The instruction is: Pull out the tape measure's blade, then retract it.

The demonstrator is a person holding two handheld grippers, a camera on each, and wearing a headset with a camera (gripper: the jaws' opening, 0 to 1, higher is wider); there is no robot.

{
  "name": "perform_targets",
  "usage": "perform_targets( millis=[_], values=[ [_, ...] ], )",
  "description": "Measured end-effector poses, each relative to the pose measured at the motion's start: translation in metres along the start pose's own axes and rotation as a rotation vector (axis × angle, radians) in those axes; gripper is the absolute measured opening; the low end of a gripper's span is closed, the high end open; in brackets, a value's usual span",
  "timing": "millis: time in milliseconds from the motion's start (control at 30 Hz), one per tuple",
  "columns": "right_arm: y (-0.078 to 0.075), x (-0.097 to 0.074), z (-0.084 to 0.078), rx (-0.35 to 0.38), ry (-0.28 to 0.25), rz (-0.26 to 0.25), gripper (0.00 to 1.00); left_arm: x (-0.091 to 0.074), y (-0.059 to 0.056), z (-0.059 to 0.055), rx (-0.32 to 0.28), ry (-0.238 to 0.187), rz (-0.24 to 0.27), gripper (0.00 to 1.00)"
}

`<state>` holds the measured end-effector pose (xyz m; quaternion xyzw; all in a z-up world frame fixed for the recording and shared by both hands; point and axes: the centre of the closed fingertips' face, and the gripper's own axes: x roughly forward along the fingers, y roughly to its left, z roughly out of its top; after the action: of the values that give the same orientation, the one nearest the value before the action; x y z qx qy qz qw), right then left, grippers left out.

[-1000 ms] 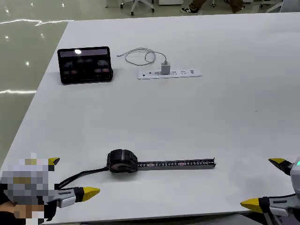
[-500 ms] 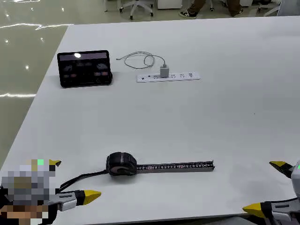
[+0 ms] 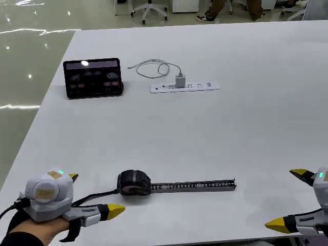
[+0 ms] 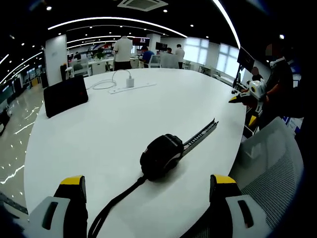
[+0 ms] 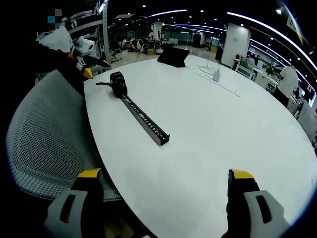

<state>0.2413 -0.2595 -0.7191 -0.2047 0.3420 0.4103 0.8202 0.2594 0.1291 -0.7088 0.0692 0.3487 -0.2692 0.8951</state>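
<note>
**Tape lay sideways between the two grippers, case on the left**

So the black round-cased tape measure (image 3: pixel 134 182) sat near the front edge of the white table (image 3: pixel 205 128), with its dark marked blade (image 3: pixel 192 185) already out and flat on the top. The long axis ran straight across, case at the left and hook end (image 3: pixel 234 183) at the right.

The left gripper (image 3: pixel 96 193) was just beside the case. In the left gripper view the case lay dead ahead between the jaws, with the black wrist strap (image 4: pixel 116 203) trailing back toward them. The right gripper (image 3: pixel 284 198) was well apart from the hook end, though it pointed along the blade.

Both sets of jaws were spread wide and held nothing. My guess: left was way better placed to pin the case.
</note>
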Motion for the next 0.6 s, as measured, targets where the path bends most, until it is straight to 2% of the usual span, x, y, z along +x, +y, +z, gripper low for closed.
perform_targets(
  millis=[167, 233, 300, 333, 367, 400, 500, 600],
  values=[
    [-0.001, 0.013, 0.010, -0.056, 0.018, 0.041, 1.00, 0.018, -0.010, 0.019, -0.074, -0.019, 0.025, 1.00],
    [-0.002, 0.018, 0.015, -0.079, 0.018, 0.054, 1.00, 0.025, -0.014, 0.024, -0.146, -0.035, 0.038, 1.00],
    [-0.005, 0.022, 0.019, -0.103, 0.020, 0.053, 1.00, 0.029, -0.013, 0.027, -0.183, -0.052, 0.060, 1.00],
    [-0.004, 0.024, 0.021, -0.111, 0.027, 0.063, 0.99, 0.031, -0.016, 0.028, -0.251, -0.056, 0.054, 1.00],
    [-0.004, 0.026, 0.023, -0.116, 0.027, 0.073, 0.96, 0.032, -0.016, 0.030, -0.294, -0.068, 0.052, 1.00],
    [-0.004, 0.028, 0.024, -0.121, 0.029, 0.079, 0.95, 0.033, -0.013, 0.032, -0.324, -0.087, 0.070, 1.00],
    [-0.002, 0.037, 0.028, -0.144, 0.054, 0.100, 0.99, 0.033, -0.001, 0.030, -0.271, -0.097, 0.161, 1.00],
    [-0.001, 0.046, 0.030, -0.179, 0.074, 0.127, 1.00, 0.036, 0.002, 0.026, -0.248, -0.097, 0.205, 1.00]
  ],
)
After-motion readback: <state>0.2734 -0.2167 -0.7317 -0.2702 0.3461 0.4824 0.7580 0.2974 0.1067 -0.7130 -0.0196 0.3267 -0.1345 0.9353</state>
